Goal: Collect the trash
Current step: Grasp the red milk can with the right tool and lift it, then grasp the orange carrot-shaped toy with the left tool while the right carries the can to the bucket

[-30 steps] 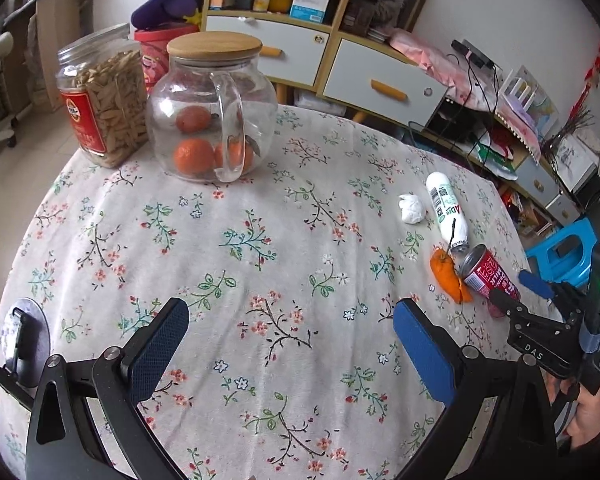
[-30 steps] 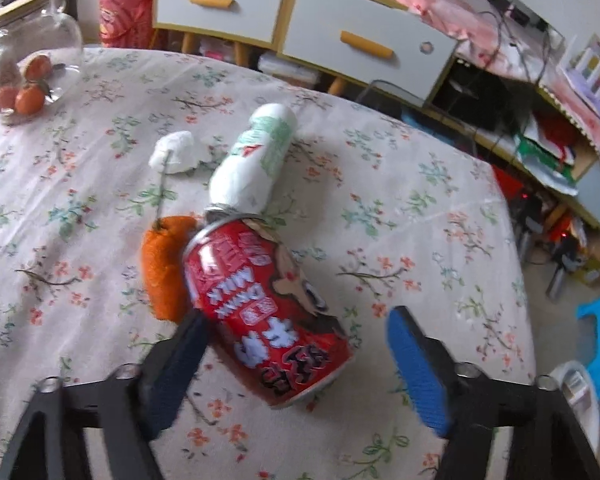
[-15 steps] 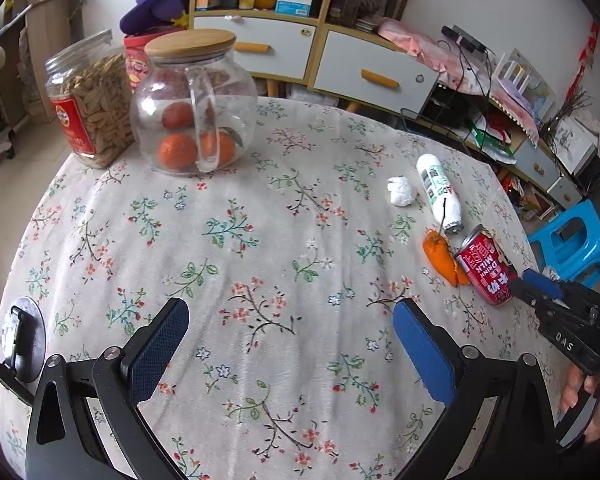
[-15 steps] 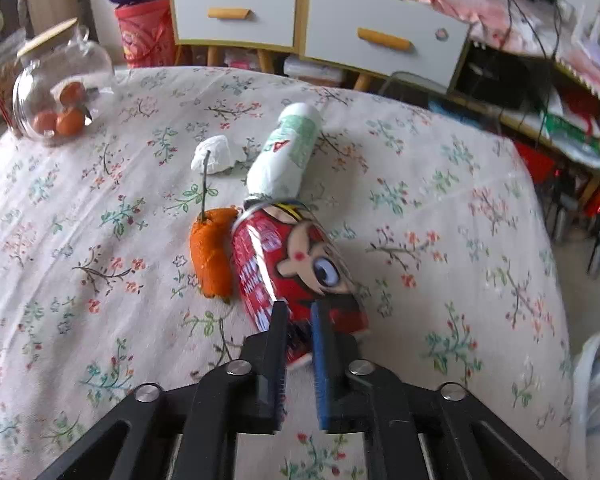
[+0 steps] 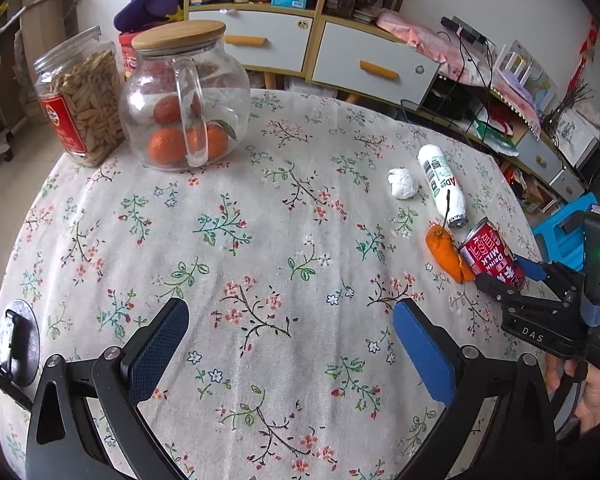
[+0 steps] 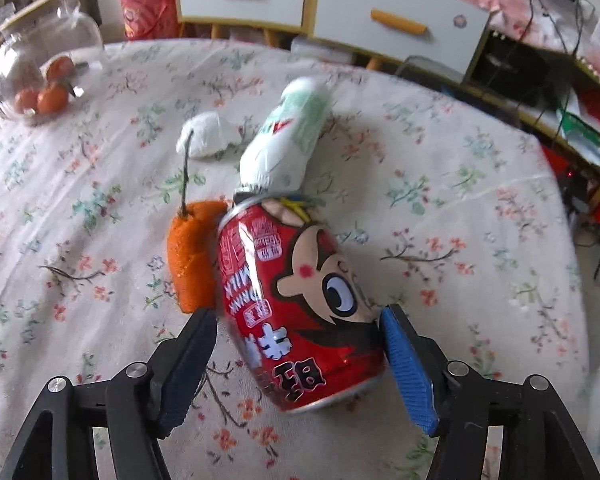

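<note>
A red milk drink can [image 6: 300, 304] lies on its side on the floral tablecloth, and my right gripper [image 6: 298, 354] has its fingers closed against both sides of it. In the left wrist view the can [image 5: 490, 254] sits near the table's right edge with the right gripper [image 5: 508, 276] on it. An orange peel with a stem [image 6: 192, 256] touches the can's left side. A white bottle [image 6: 288, 144] and a crumpled white tissue [image 6: 208, 136] lie just beyond. My left gripper [image 5: 290, 344] is open and empty above the near tablecloth.
A glass jug with oranges [image 5: 184, 100] and a jar of snacks [image 5: 80, 96] stand at the table's far left. A cabinet with drawers [image 5: 312, 48] is behind the table. A blue stool [image 5: 564, 228] is beyond the right edge.
My right gripper was shut in front of the can half a second ago; it has opened, moved forward and now clamps the can. The left gripper has stayed open, drifting slightly.
</note>
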The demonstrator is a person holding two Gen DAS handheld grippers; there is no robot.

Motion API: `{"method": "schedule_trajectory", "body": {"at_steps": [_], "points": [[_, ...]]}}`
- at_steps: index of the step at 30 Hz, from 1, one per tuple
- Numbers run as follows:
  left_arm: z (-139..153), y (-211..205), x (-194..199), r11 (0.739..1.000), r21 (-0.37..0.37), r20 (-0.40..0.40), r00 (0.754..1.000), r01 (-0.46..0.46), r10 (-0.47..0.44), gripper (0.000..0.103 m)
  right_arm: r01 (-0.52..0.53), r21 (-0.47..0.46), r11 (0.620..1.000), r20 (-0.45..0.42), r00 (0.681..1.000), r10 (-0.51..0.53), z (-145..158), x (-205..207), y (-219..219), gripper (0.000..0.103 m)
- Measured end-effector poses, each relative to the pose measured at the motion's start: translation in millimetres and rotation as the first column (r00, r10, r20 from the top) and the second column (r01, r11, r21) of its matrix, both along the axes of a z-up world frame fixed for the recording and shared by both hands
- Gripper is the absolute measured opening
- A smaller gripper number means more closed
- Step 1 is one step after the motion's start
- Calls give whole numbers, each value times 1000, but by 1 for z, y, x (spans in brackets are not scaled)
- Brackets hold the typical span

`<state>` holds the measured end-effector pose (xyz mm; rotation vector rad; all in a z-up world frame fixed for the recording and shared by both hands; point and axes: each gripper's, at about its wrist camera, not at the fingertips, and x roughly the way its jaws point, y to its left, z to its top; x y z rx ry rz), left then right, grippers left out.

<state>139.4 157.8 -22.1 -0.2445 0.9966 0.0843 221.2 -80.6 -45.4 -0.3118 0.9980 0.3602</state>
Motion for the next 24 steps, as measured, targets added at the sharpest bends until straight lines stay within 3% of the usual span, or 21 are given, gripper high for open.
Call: {"method": "schedule_trajectory", "body": {"at_steps": [8,11,24], "points": [[-4,-20,9,999,4,-23,999,35,-35,103,77,89,993,-41,996,-74,13,-1,-21,68],[-4,-31,10,999,24,-25,999,48,-48,103,108,115,987,-58,993,-102,21,-5,-35,63],[-11,-79,35,997,39,-96,993,74,-70,102,250,144,957,-60,968,-244,51,-41,-120,62]]}}
